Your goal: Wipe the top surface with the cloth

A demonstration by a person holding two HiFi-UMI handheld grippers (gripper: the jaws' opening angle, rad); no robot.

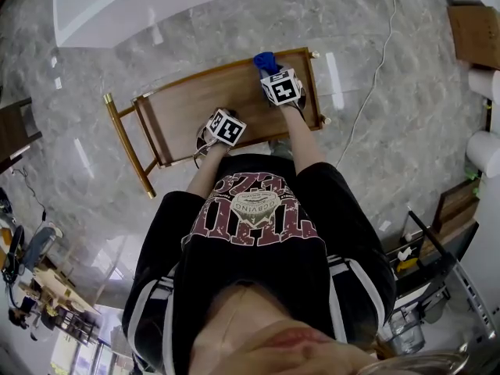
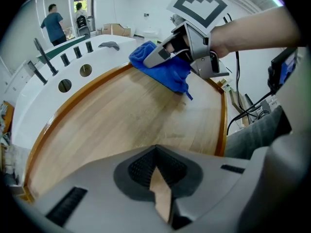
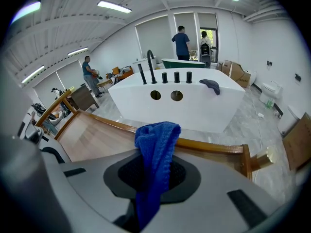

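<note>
Top surface (image 1: 195,104) over grey marble floor (image 1: 70,162)

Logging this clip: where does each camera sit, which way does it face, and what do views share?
Head view: on the person's head, facing steeply down at the wooden top; black T-shirt, left tool, right tool.
Left tool view: on the left tool, facing across the top at the right tool; own shut jaws, right forearm.
Right tool view: on the right tool, facing a white tub; own jaws shut on the blue cloth.
Shared: top and cloth, in all three.
</note>
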